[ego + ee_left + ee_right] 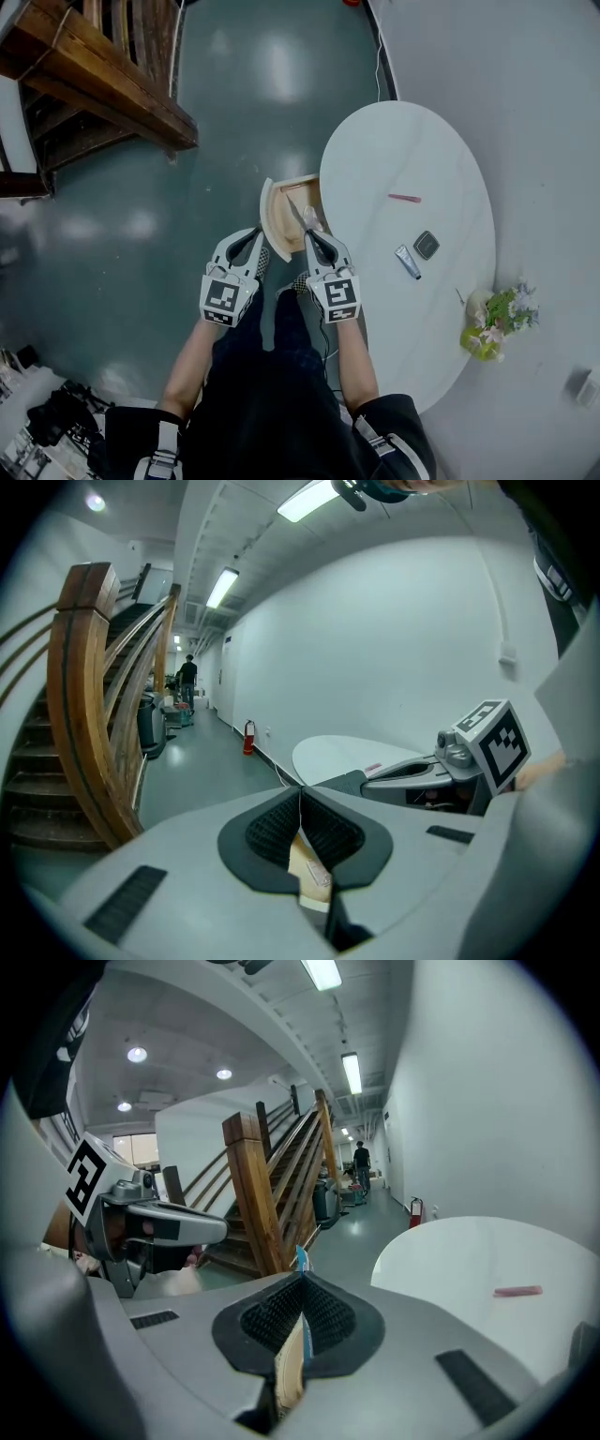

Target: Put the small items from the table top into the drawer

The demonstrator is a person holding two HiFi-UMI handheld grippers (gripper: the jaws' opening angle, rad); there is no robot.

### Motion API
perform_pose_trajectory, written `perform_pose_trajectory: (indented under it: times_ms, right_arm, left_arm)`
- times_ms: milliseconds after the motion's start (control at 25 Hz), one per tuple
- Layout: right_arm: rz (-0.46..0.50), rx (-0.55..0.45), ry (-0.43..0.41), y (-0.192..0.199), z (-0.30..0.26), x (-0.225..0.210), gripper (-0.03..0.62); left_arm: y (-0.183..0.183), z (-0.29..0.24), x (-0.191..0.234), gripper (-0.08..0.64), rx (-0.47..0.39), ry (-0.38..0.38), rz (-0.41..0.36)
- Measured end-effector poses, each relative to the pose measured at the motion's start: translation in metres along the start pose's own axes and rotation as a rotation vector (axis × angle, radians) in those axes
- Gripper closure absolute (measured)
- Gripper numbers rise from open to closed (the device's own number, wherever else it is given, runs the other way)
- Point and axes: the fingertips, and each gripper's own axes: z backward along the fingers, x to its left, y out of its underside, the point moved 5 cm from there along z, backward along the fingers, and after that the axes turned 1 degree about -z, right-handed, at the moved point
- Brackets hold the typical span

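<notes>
The wooden drawer [279, 221] stands pulled out at the left edge of the white oval table [403, 141]. My right gripper [308, 225] hangs over the drawer, shut on a thin flat blue-edged item [299, 1260] that sticks up past the pads. My left gripper [257, 234] is just left of the drawer front, shut with nothing in it. A pink stick [405, 198], a dark square item [427, 245] and a small tube [407, 262] lie on the table. In the right gripper view the pink stick [517, 1290] shows on the table [469, 1251].
A pot of flowers [495, 323] stands at the table's near right edge. A wooden staircase [94, 75] rises at the upper left. A fire extinguisher [248, 735] stands by the corridor wall, and a person is far down the corridor. The floor is grey and glossy.
</notes>
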Motion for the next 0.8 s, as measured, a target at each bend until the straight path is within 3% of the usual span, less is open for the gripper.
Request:
perform_pose_trajectory:
  times_ms: [800]
  right_arm:
    - [-0.054, 0.163, 0.009, 0.094, -0.099, -0.010, 0.563]
  left_arm:
    - [0.075, -0.056, 0.046, 0.540, 0.094, 0.049, 0.025]
